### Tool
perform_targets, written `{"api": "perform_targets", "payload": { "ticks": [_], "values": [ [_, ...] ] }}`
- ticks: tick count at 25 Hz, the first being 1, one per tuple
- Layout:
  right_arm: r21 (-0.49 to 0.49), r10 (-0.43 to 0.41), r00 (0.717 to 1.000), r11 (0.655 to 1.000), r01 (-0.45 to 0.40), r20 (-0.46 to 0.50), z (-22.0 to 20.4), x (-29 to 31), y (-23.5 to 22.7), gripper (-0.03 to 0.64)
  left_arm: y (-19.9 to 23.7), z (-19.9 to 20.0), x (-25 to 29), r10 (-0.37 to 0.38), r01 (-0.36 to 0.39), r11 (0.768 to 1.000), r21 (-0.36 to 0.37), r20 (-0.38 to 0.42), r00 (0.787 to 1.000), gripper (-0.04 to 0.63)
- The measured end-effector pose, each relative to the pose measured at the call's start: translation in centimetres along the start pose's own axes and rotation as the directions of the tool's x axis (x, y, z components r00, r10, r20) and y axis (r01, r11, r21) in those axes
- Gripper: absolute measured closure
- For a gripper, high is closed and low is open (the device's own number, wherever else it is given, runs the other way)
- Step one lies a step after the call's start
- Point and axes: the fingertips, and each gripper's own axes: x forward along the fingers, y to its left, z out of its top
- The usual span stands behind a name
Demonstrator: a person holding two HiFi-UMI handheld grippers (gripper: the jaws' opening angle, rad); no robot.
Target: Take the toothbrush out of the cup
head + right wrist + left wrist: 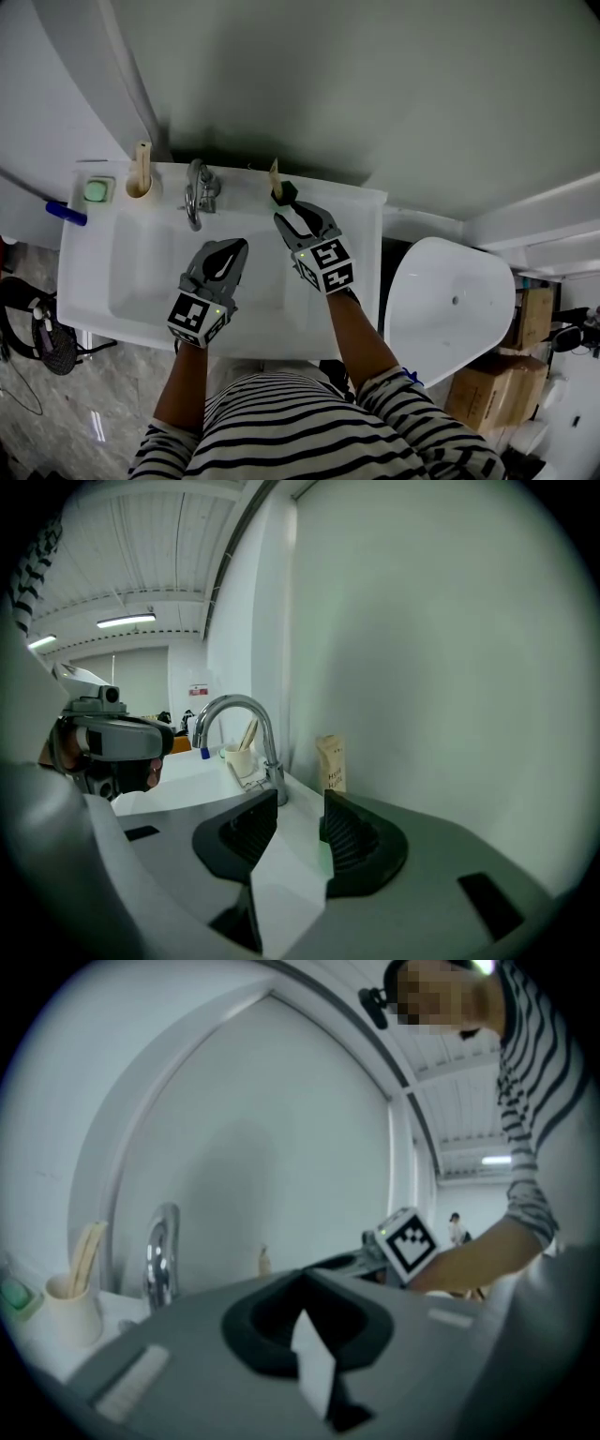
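Note:
A cream cup (pixel 138 187) stands on the sink's back left ledge, with a wooden toothbrush (pixel 142 157) upright in it. The cup (pixel 75 1309) and toothbrush (pixel 86 1254) show at the far left of the left gripper view, and the cup (pixel 240 759) and toothbrush (pixel 248 733) sit small behind the tap in the right gripper view. My left gripper (pixel 238 247) hangs shut and empty over the basin, as its own view (pixel 305 1286) shows. My right gripper (pixel 284 204) is open at the back ledge right of the tap, with nothing gripped (pixel 300 803). A small green spot lies by its fingertips; I cannot tell what it is.
A chrome tap (pixel 197 192) rises at the middle of the white sink (pixel 94 272). A tan packet (pixel 275 176) stands against the wall just beyond my right gripper. A green soap in a dish (pixel 97 191) sits left of the cup. A white toilet (pixel 450 300) is to the right.

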Motion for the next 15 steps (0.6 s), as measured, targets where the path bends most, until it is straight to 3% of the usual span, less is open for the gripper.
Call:
{"api": "perform_targets", "payload": {
  "ticks": [15],
  "values": [
    [0.004,-0.028,0.999,1.000,0.028,-0.029,-0.6,2.2,-1.0,0.474,0.1,-0.4,-0.5,0.003,-0.003,1.000,-0.006,-0.006,1.000,0.591]
  ]
}}
